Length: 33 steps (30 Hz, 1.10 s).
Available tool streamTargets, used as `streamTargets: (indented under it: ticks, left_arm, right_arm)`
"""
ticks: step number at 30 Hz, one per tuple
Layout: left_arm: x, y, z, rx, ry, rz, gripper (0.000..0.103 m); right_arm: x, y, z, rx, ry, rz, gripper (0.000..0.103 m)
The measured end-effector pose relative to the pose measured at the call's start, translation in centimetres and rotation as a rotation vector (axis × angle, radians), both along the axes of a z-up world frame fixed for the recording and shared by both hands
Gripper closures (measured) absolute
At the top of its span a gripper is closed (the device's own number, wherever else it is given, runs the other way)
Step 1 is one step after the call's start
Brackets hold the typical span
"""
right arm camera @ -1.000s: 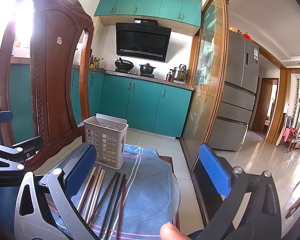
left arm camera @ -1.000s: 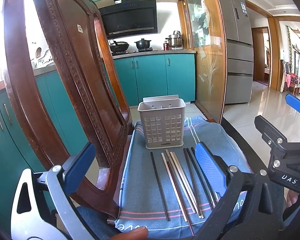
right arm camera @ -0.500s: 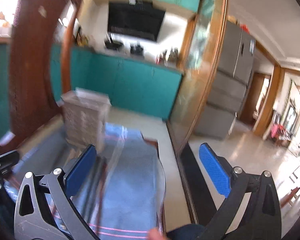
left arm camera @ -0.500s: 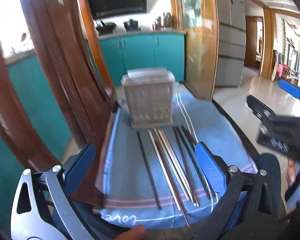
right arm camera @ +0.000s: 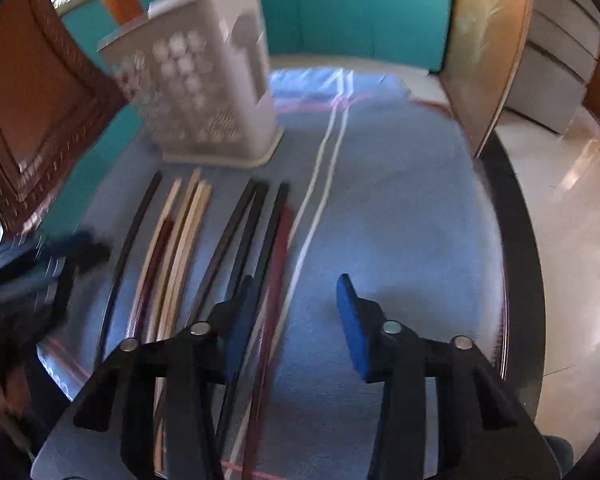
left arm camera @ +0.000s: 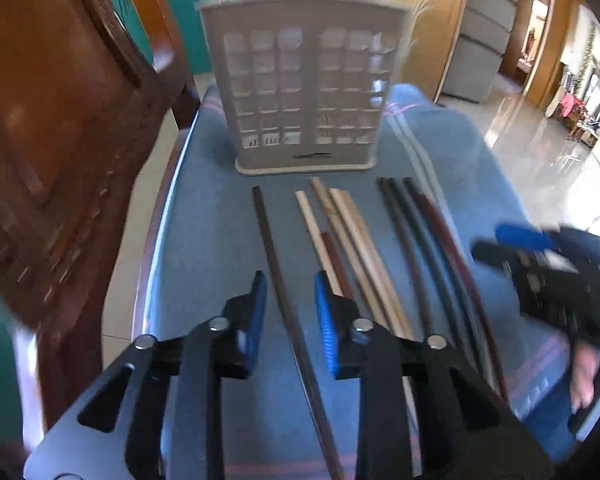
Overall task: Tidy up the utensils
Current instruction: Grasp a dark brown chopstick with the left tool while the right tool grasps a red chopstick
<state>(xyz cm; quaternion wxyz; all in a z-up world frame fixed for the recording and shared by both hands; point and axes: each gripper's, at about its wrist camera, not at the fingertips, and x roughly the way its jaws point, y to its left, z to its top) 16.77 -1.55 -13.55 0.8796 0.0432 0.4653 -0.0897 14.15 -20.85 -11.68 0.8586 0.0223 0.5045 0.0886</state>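
Several chopsticks lie side by side on a blue cloth (left arm camera: pixel 204 240): a lone dark chopstick (left arm camera: pixel 276 276), a pale wooden bunch (left arm camera: pixel 352 240) and a dark bunch (left arm camera: pixel 428 248). A grey slotted utensil holder (left arm camera: pixel 306 92) stands upright behind them. My left gripper (left arm camera: pixel 290 296) is open, low over the cloth, its fingers astride the lone dark chopstick. My right gripper (right arm camera: pixel 296 304) is open above the dark bunch (right arm camera: pixel 256 232); its left finger (right arm camera: pixel 240 320) is over those sticks. The holder (right arm camera: pixel 204 92) also shows in the right wrist view.
A carved wooden chair back (left arm camera: pixel 60 120) rises at the left, close to the holder. The cloth covers a round table whose dark rim (right arm camera: pixel 528 264) curves at the right. Teal cabinets (right arm camera: pixel 340 8) and tiled floor (right arm camera: pixel 580 208) lie beyond.
Both grippers have dropped down and forward toward the chopsticks. Both have narrowed their opening; the left now straddles the lone dark chopstick. The view is motion-blurred.
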Motion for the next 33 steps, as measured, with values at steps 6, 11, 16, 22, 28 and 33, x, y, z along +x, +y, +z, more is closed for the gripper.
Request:
streamTargets:
  ticks: [6,11,16,22,28,33]
  left_arm:
    - [4.2,0.6,-2.7,0.006,0.104,0.019,0.081]
    - [5.1,1.7,-3.0,-0.046,0.125,0.04,0.081]
    - [5.5,1.5,-2.8,-0.023,0.122,0.04,0.087]
    - [5.4,-0.6,-2.1,0.0,0.124,0.006,0.087]
    - [6.7,-1.8,-1.8,0.035,0.134,0.014,0.087]
    - [6.9,-1.8,-1.2,0.027,0.145,0.031,0.087]
  right_arm:
    - [1.6,0.1,-1.2,-0.064,0.057,-0.001,0.083]
    - [2.1,-1.5,-0.3,0.09,0.087,-0.033,0.082]
    - [2.0,0.6,-1.0,0.048,0.103,0.012,0.082]
    - [2.4,1.7,-1.0,-0.047,0.115,0.036,0.087]
    - [2.9,2.7,-1.0,-0.092,0.126,0.027,0.086]
    - [3.7,3.5,-1.1,-0.133,0.149,0.03,0.088]
